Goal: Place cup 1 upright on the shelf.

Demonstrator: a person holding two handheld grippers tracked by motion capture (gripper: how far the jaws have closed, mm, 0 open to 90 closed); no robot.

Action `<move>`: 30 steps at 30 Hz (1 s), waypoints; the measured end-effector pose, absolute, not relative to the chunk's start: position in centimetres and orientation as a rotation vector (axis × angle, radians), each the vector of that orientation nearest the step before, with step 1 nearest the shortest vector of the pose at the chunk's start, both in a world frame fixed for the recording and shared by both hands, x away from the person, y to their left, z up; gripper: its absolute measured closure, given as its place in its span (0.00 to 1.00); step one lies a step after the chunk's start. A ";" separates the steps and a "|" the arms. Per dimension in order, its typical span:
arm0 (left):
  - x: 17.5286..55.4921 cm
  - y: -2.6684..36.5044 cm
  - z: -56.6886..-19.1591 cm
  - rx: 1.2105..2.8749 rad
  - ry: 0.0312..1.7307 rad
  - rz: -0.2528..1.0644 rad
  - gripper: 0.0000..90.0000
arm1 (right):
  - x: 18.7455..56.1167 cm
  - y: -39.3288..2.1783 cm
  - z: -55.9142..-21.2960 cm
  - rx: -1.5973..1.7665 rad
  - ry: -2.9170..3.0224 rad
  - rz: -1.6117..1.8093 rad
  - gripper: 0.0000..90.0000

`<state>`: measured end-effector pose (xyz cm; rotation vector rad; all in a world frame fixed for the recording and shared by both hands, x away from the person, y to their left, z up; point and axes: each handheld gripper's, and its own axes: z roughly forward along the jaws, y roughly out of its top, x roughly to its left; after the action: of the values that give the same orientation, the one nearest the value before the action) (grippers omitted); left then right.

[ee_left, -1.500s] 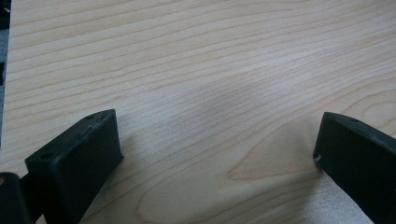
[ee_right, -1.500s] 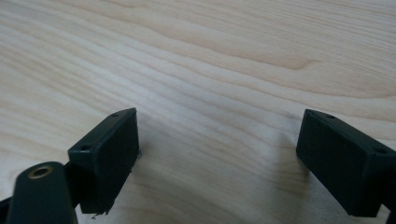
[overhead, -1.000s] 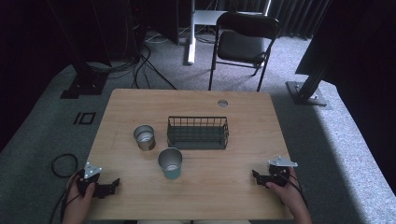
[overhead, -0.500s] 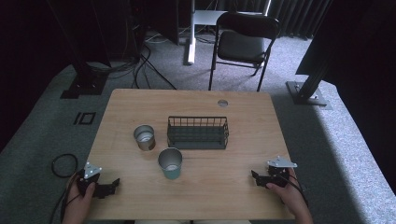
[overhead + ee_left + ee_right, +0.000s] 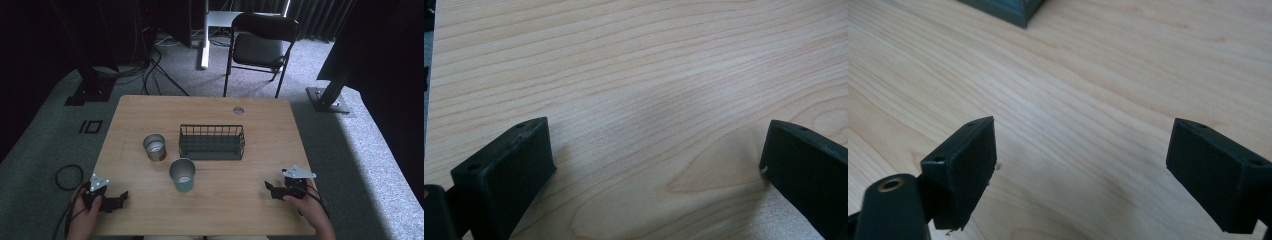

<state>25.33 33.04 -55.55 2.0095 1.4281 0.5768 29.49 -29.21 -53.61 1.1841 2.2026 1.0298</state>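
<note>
Two metal cups stand on the wooden table (image 5: 260, 135): a silver one (image 5: 154, 147) left of centre and a teal-sided one (image 5: 182, 174) nearer me. A dark wire basket (image 5: 212, 142) sits mid-table beside them. My left gripper (image 5: 119, 198) rests at the table's front left corner, held by a hand, its jaws wide apart over bare wood (image 5: 654, 150). My right gripper (image 5: 269, 189) lies near the front right, likewise open (image 5: 1080, 165) with nothing between the jaws. A corner of the basket (image 5: 1008, 10) shows at the top of the right gripper view.
A round grommet hole (image 5: 238, 110) marks the table's far edge. Behind the table stand a black folding chair (image 5: 260, 47) and dark stand bases (image 5: 330, 97) on grey carpet. A coiled cable (image 5: 67, 176) lies on the floor at the left.
</note>
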 end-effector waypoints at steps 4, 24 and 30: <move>25.3 33.0 -55.6 2.009 1.428 0.577 0.01 | 29.5 -28.6 -53.2 1.157 2.212 1.061 0.14; 25.3 33.0 -55.6 2.010 1.426 0.576 0.01 | 29.9 -24.9 -51.9 1.010 2.297 1.173 0.14; 25.3 33.0 -55.6 2.011 1.426 0.576 0.01 | 30.0 -23.7 -51.6 0.967 2.317 1.192 0.14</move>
<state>25.33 33.03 -55.55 2.0106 1.4263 0.5758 30.04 -23.70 -51.60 0.9673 2.3171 1.1915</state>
